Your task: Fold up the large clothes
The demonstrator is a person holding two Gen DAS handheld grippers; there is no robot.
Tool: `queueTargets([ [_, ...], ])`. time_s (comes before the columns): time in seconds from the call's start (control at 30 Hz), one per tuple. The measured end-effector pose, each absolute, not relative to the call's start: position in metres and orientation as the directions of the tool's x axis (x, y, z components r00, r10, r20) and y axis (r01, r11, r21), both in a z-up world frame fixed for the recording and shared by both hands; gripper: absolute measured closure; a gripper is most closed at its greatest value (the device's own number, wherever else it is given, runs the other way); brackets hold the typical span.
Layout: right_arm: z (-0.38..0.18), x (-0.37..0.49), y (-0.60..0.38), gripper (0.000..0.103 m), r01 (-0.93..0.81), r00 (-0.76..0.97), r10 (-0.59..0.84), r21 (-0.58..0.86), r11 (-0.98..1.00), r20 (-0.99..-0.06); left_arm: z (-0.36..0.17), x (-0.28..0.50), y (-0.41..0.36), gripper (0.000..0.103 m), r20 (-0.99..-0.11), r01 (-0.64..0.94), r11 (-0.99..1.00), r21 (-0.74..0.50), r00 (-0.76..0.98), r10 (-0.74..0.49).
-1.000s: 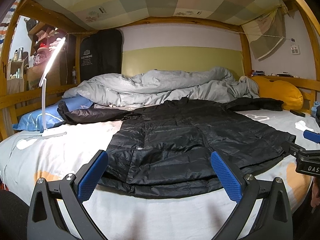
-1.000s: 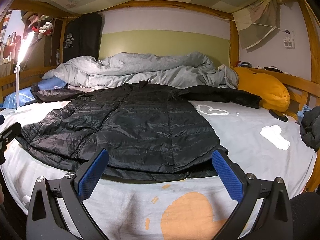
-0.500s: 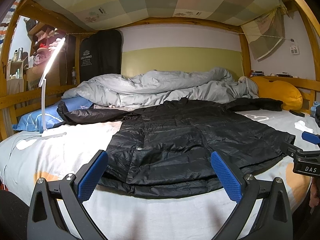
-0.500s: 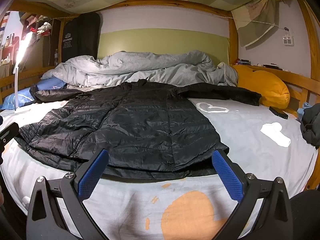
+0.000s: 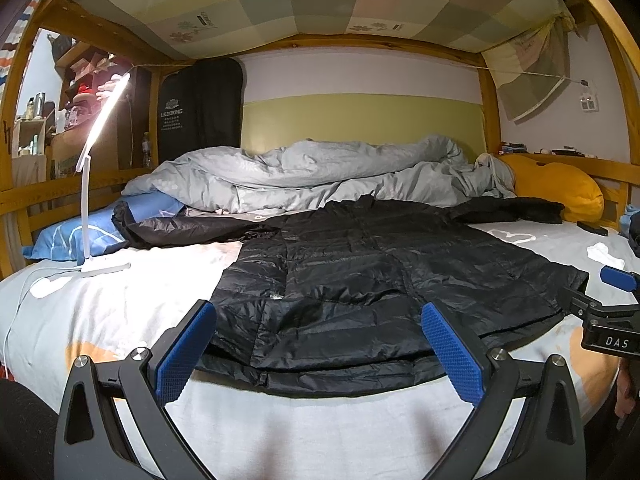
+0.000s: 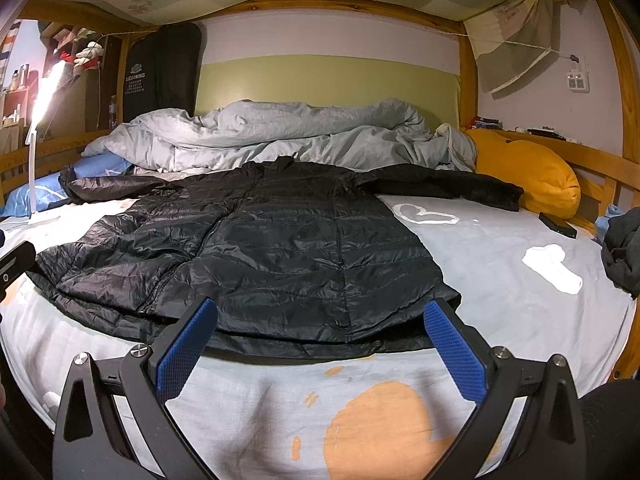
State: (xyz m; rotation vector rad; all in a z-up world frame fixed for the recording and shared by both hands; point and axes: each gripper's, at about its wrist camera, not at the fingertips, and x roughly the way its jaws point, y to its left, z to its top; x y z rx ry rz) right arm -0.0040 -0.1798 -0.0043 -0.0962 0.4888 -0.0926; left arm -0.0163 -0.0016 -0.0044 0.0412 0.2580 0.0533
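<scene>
Blue-padded left gripper spread wide, empty, above near bed edge. Right gripper likewise spread, holding nothing. Just beyond both: black coat flat on sheet, hem nearest, sleeves out sideways. Farther: grey duvet heaped, yellow pillow right, lit lamp left.

A wooden-framed bed with a pale printed sheet carries a black puffer coat spread flat, a rumpled grey duvet, a blue pillow, a yellow cushion, a lit clip lamp and a dark phone.
</scene>
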Motion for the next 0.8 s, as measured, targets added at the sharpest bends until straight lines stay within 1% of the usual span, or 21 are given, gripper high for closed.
queueTargets([
  [0.33,-0.0064,-0.0055,-0.1811,0.000,0.066,0.883,-0.114,-0.120,0.991,-0.455,-0.0046,-0.0155,-0.0020,0.000,-0.255,-0.047,0.998,0.046,0.965,0.057],
  [0.5,-0.0081,-0.0026,-0.1827,0.000,0.080,0.875,-0.127,-0.118,0.990,-0.467,-0.0053,-0.0163,-0.0026,0.000,-0.245,-0.046,0.998,0.043,0.968,0.056],
  [0.67,-0.0057,-0.0031,-0.1787,0.000,0.072,0.880,-0.120,-0.120,0.990,-0.459,-0.0099,-0.0161,-0.0045,0.000,-0.244,-0.041,0.997,0.071,0.968,0.057],
  [0.8,-0.0057,-0.0044,-0.1756,0.000,0.067,0.886,-0.121,-0.135,0.989,-0.448,-0.0086,-0.0176,-0.0003,0.000,-0.257,-0.026,0.999,0.036,0.966,0.034],
])
